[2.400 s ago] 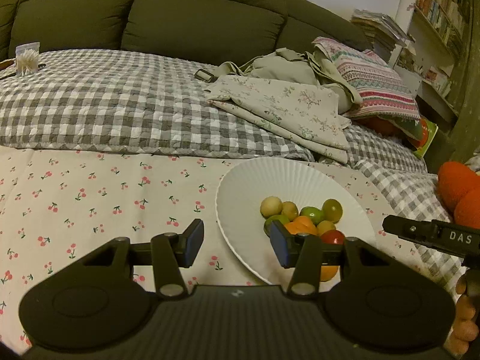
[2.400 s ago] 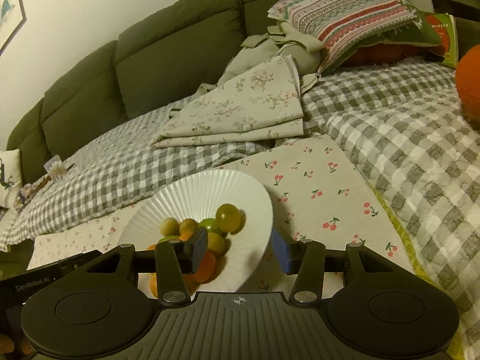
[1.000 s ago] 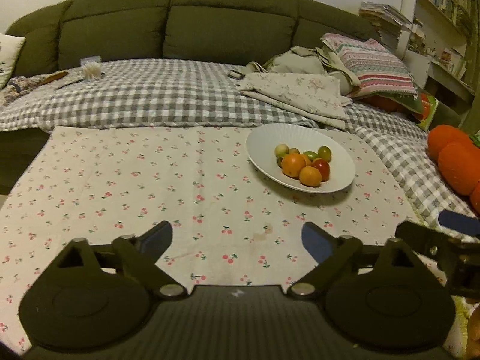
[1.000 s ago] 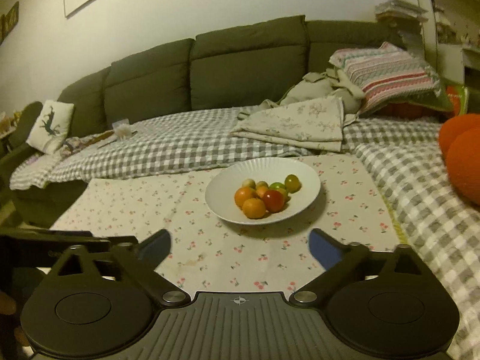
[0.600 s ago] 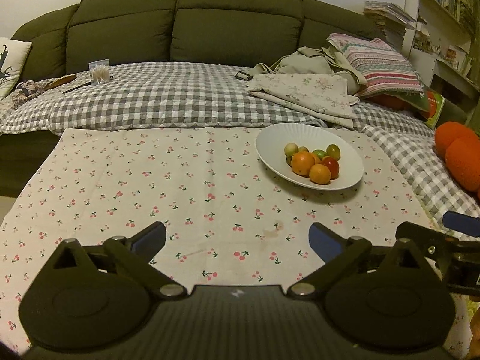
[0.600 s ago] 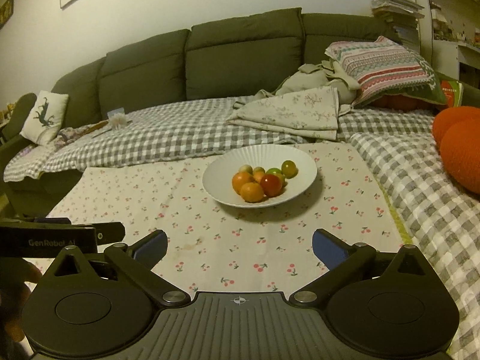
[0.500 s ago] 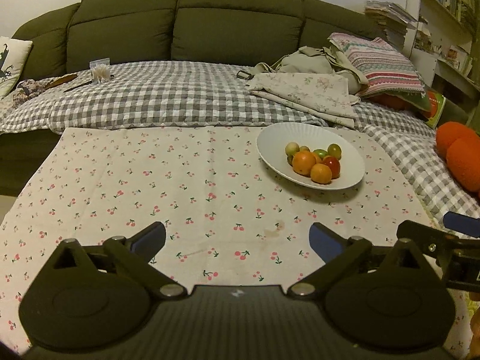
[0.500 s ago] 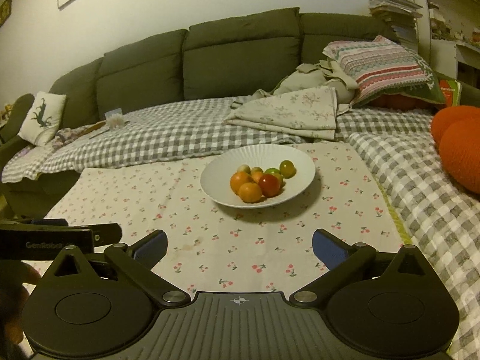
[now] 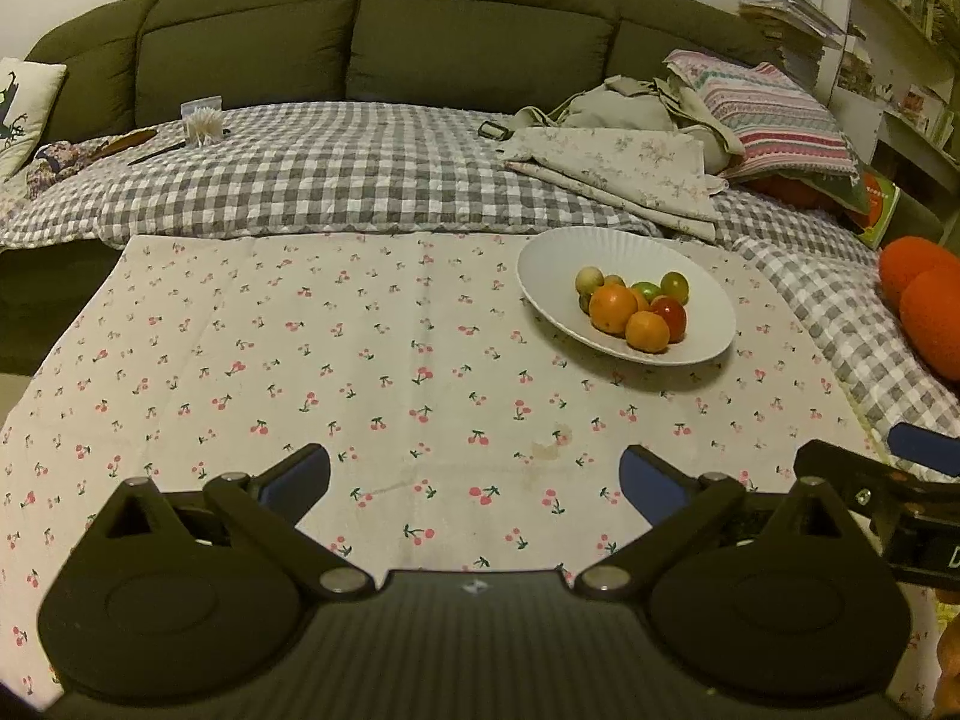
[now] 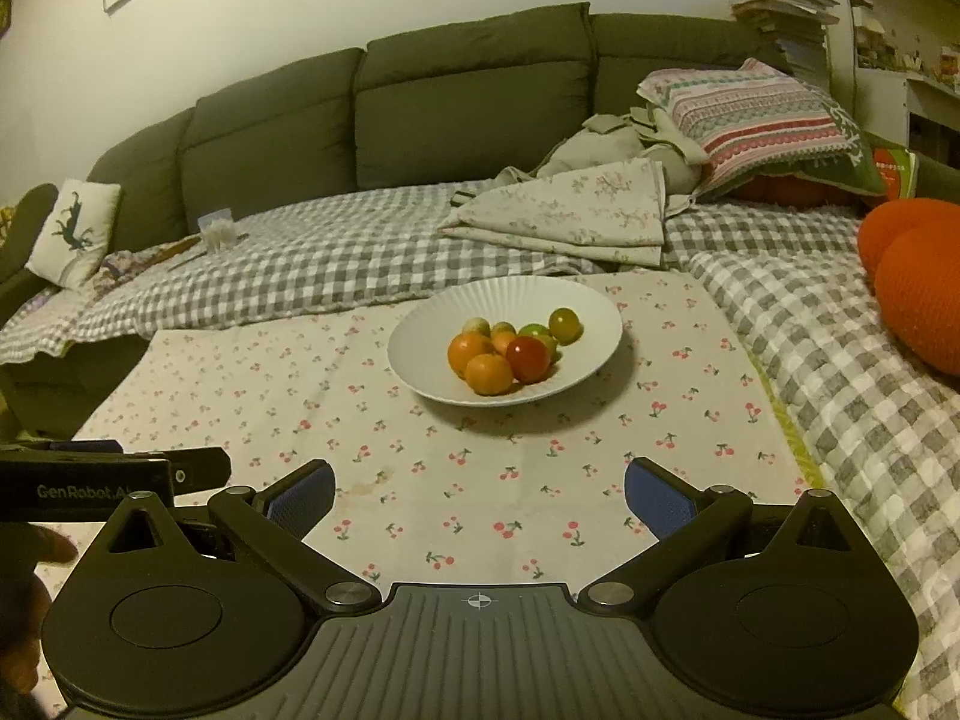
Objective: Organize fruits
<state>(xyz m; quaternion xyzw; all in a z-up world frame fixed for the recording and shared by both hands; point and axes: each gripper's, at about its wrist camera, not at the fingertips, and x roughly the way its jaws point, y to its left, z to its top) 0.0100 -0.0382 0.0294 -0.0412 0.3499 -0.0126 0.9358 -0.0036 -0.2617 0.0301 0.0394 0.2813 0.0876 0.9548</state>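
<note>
A white ribbed plate [image 9: 708, 312] [image 10: 594, 312] stands on the cherry-print cloth [image 9: 360, 372] [image 10: 540, 468]. It holds several small fruits: two oranges [image 9: 612, 309] [image 10: 487, 373], a red tomato [image 9: 671, 315] [image 10: 528, 358] and green and yellowish ones [image 9: 673, 285] [image 10: 564, 325]. My left gripper [image 9: 474, 480] is open and empty, well short of the plate and to its left. My right gripper [image 10: 477, 495] is open and empty, in front of the plate.
A grey checked blanket [image 9: 336, 174] covers the green sofa [image 9: 360, 30] behind. Folded floral cloth [image 10: 570, 216] and a striped pillow [image 10: 762, 120] lie at the back right. Orange cushions [image 10: 918, 276] sit at the right. A small cotton-swab box [image 9: 203, 120] stands far left.
Both grippers pulled back from close over the plate and opened wide. Over the last half second they hardly move.
</note>
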